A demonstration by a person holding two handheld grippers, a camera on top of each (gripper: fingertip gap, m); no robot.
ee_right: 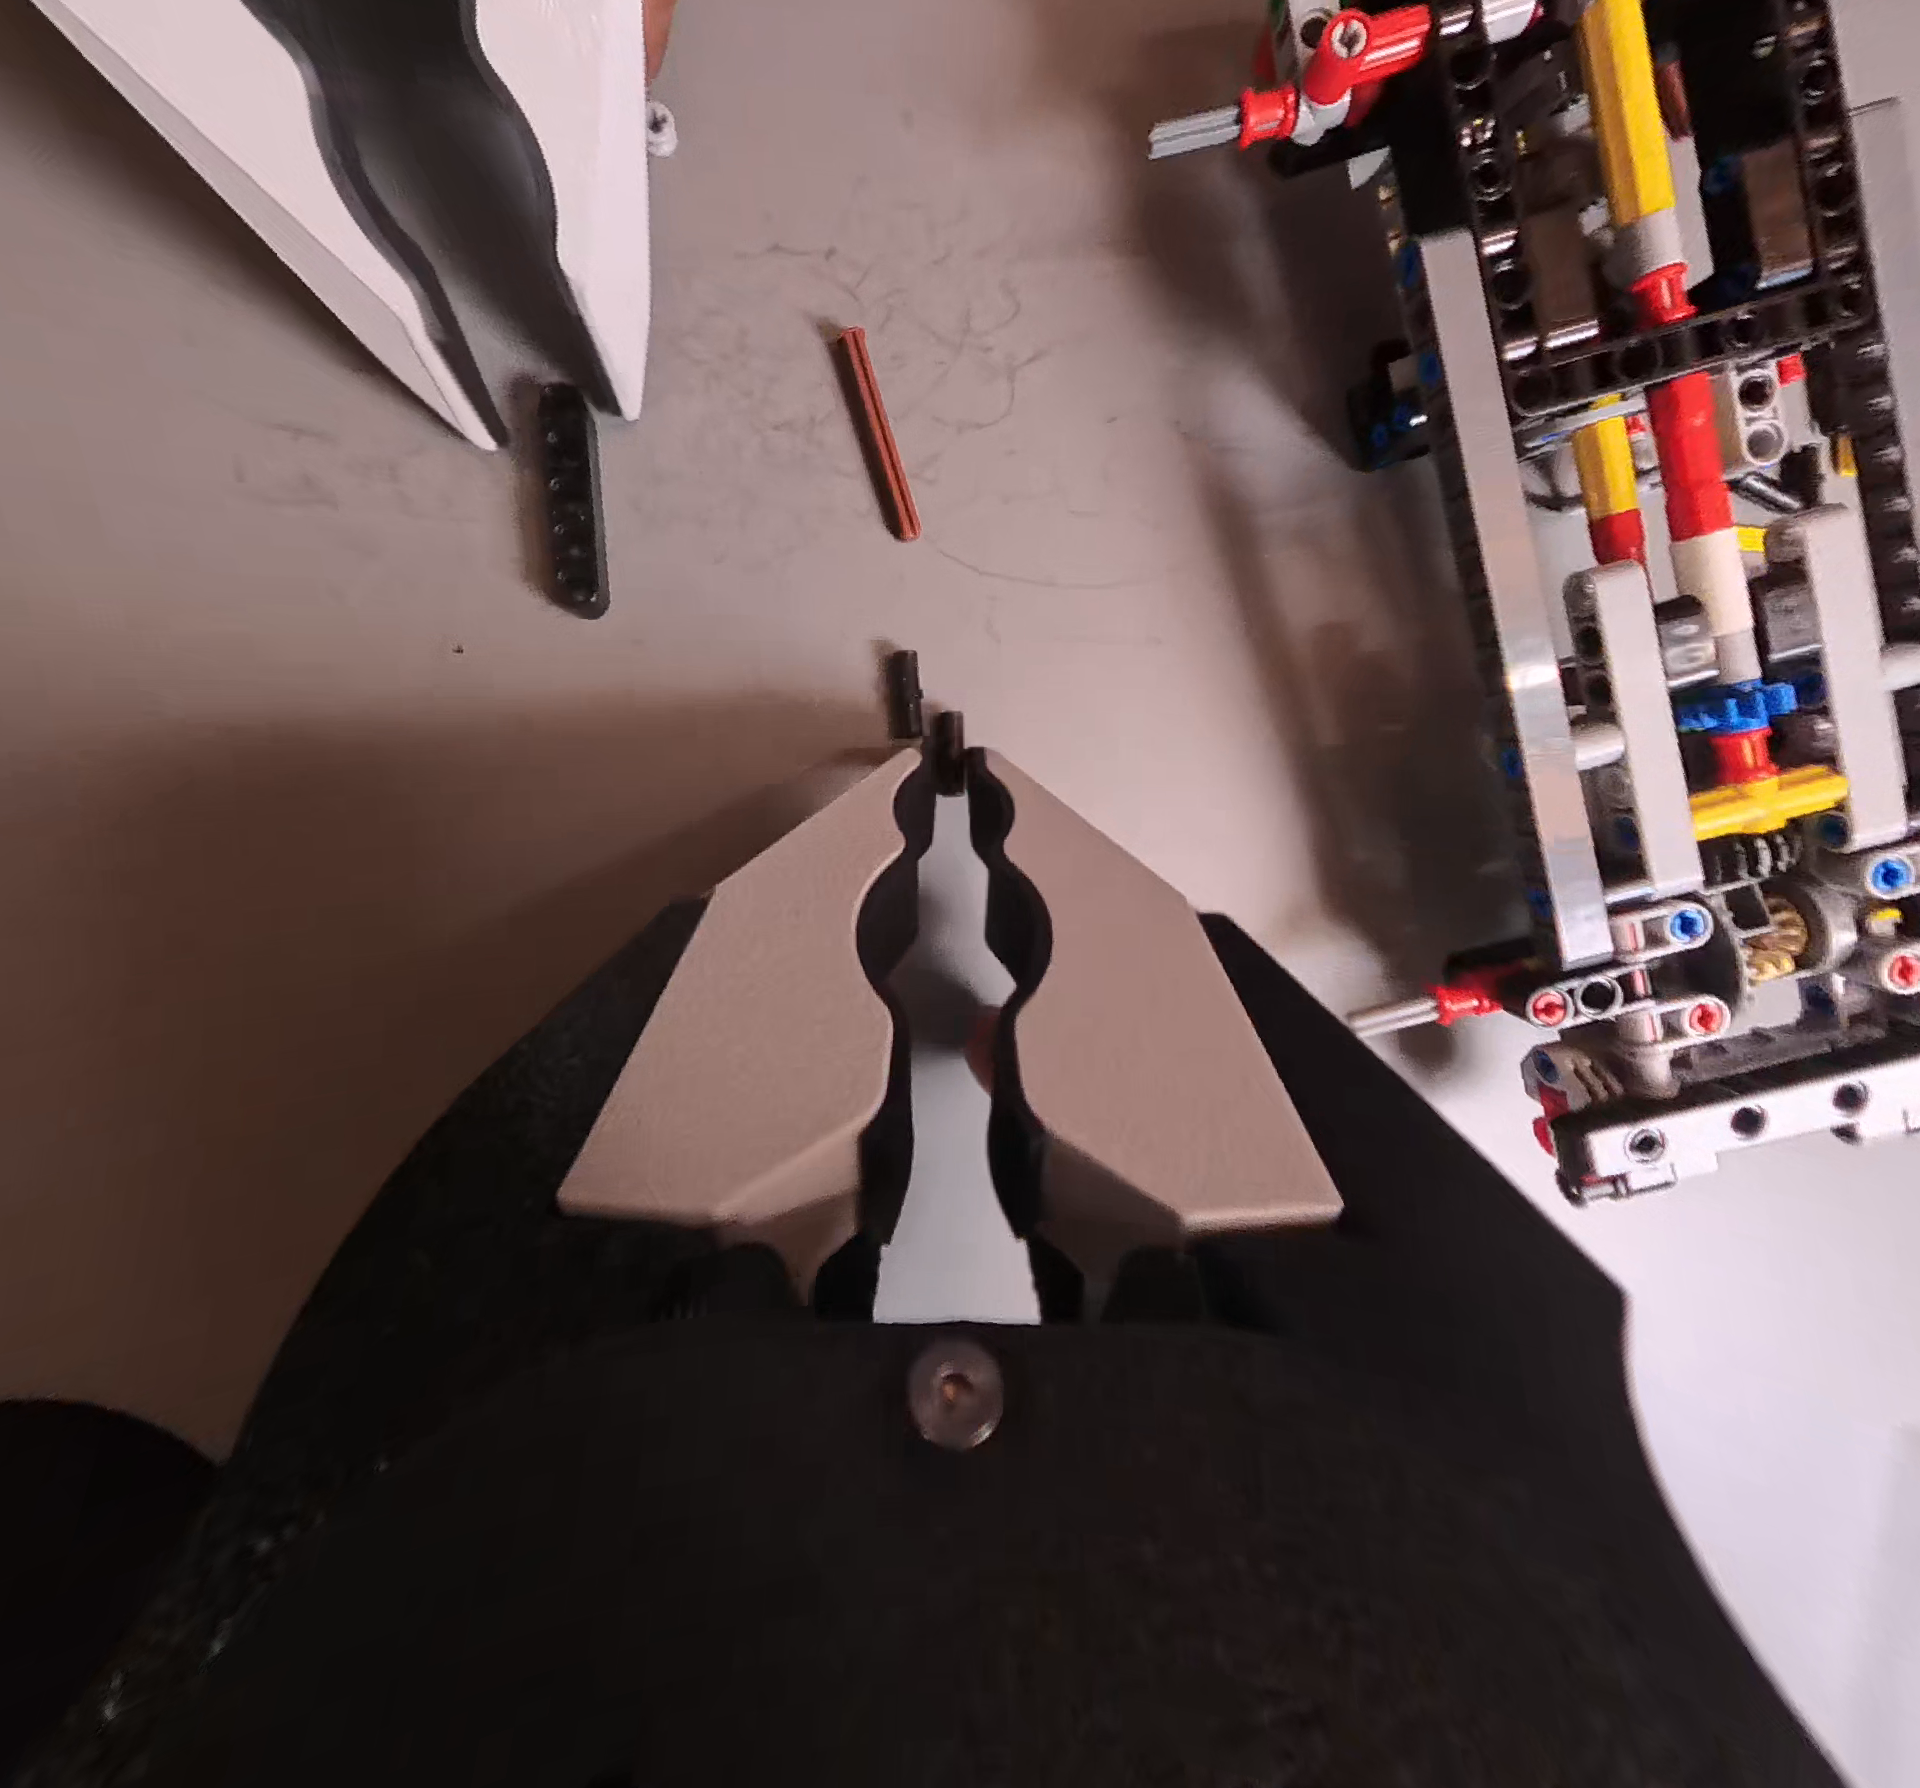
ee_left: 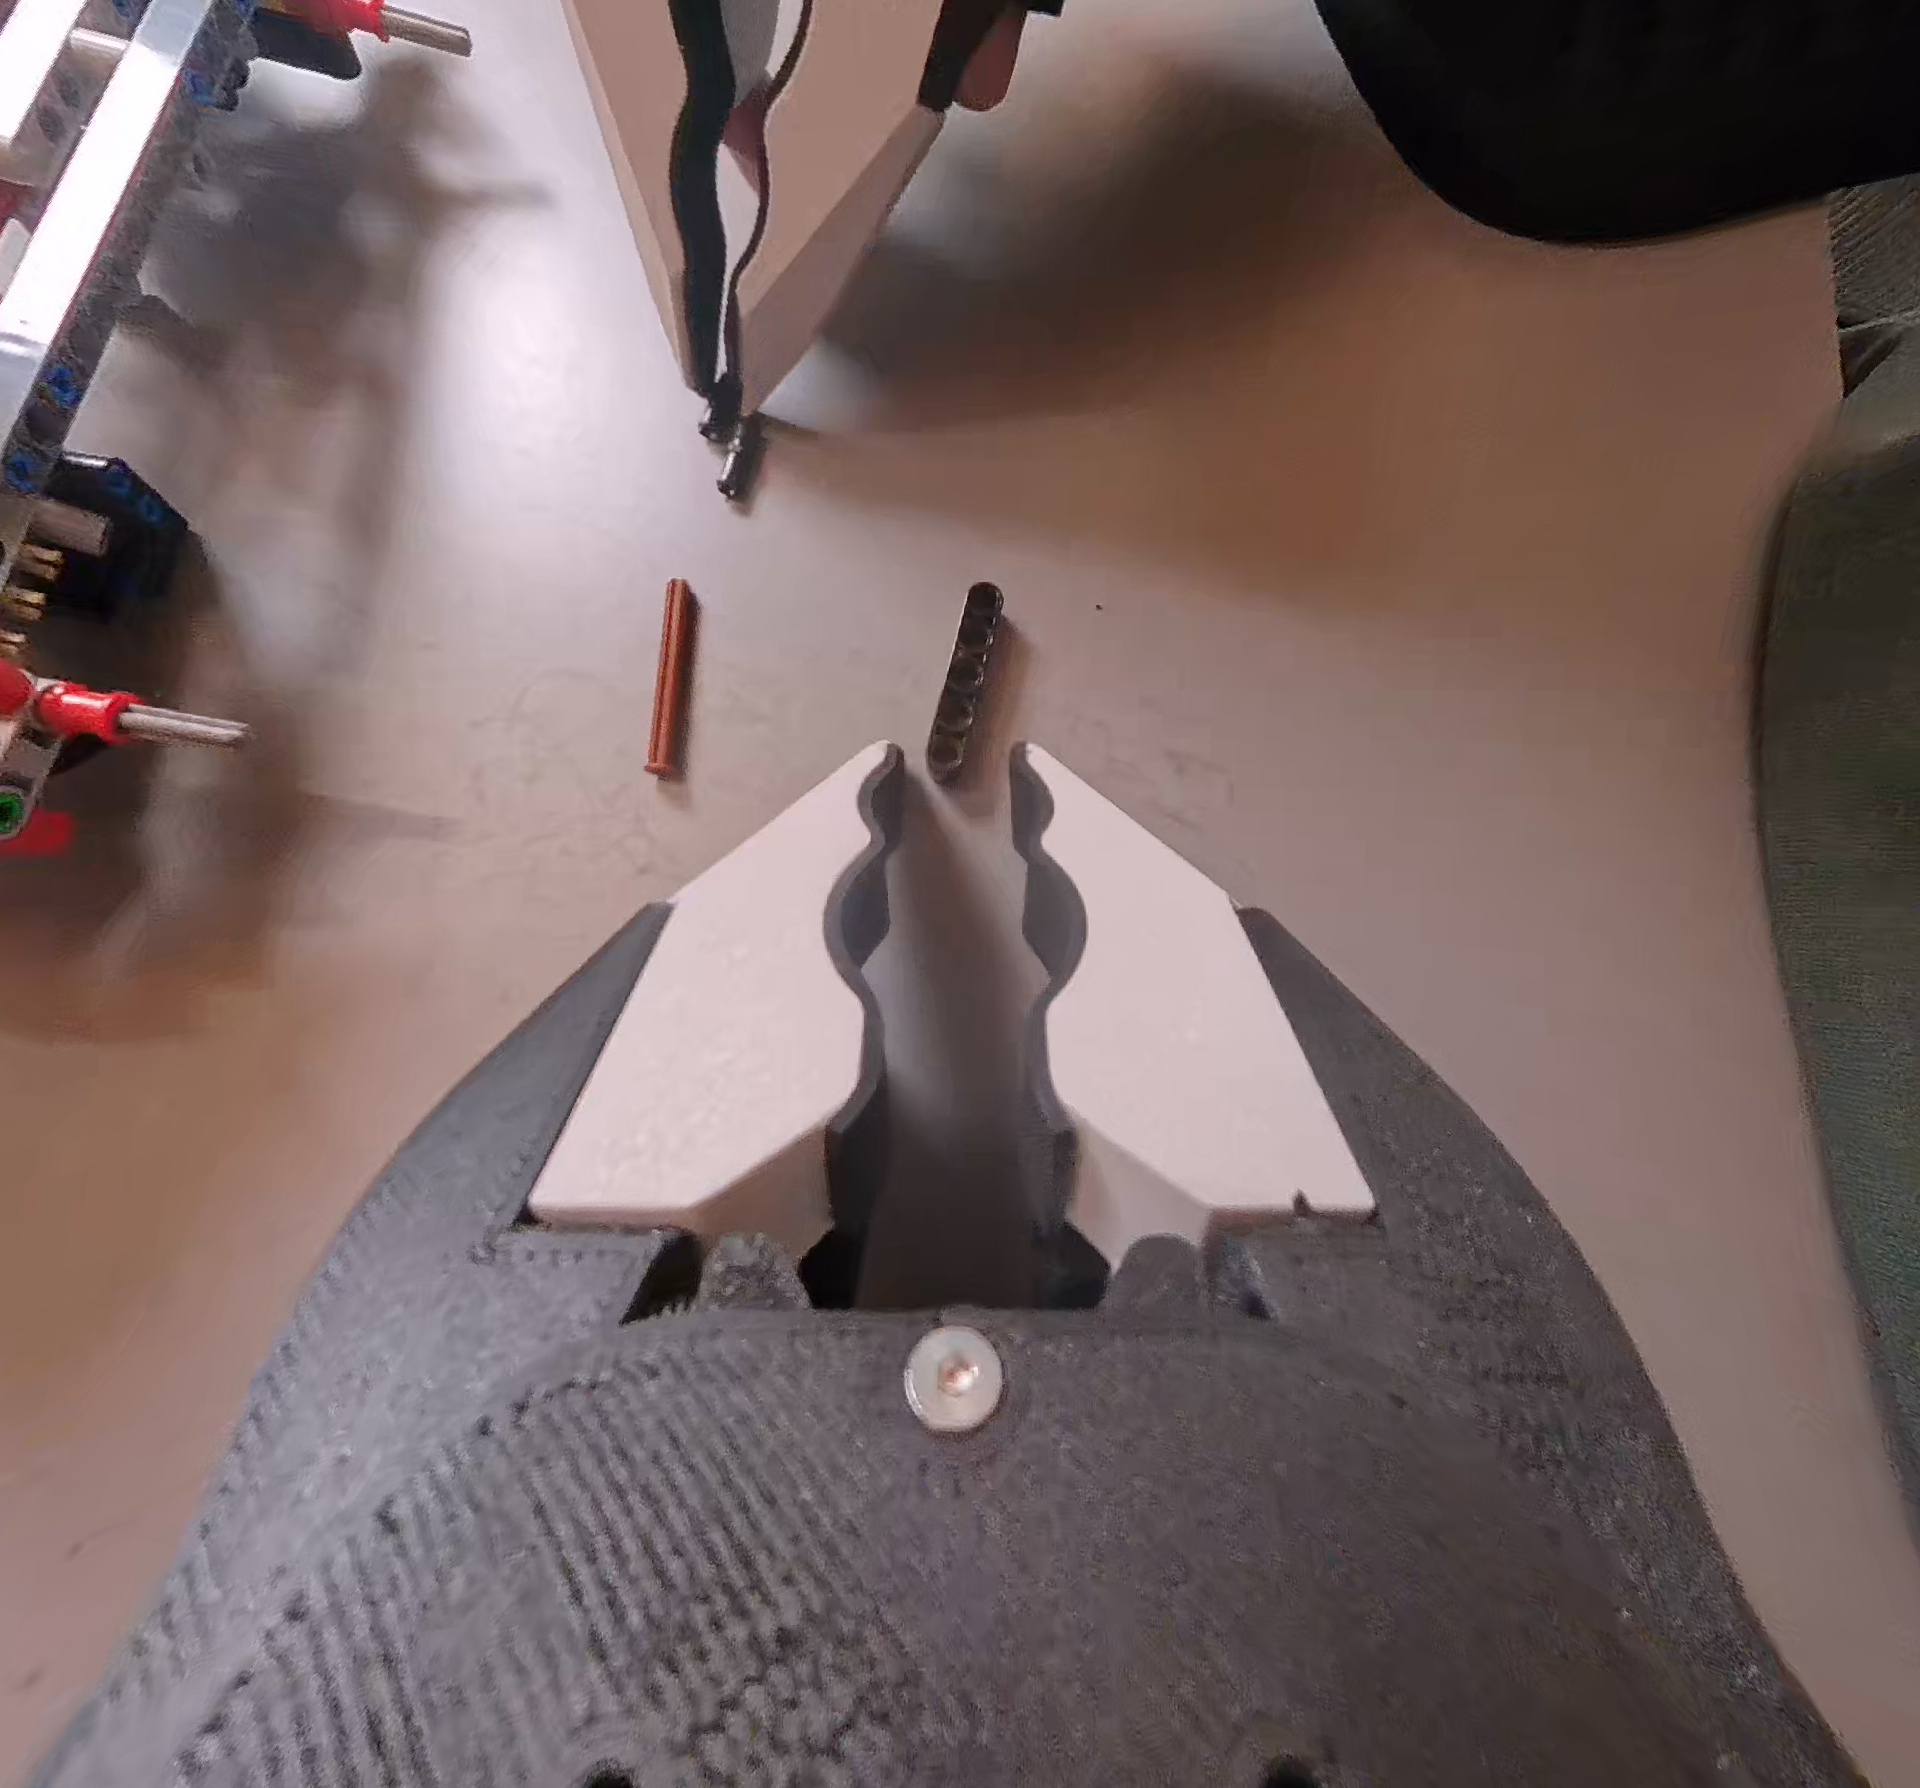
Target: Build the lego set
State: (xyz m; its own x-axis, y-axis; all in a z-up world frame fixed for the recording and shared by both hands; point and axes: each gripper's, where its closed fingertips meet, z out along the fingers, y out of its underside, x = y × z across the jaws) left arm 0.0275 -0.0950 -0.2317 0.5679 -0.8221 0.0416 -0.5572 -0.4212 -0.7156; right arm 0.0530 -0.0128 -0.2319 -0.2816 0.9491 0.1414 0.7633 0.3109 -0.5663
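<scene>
right tool point(ee_right: 948, 764) around black pin point(ee_right: 947, 746)

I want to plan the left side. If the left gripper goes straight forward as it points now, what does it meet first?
Most likely the black beam: it lies on the table directly ahead of the open left gripper, its near end between the fingertips. The gripper's height above it is unclear.

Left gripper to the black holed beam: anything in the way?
Nothing visible. The flat black beam with a row of holes lies on the table just ahead of the open left gripper; the brown axle lies off to one side.
</scene>
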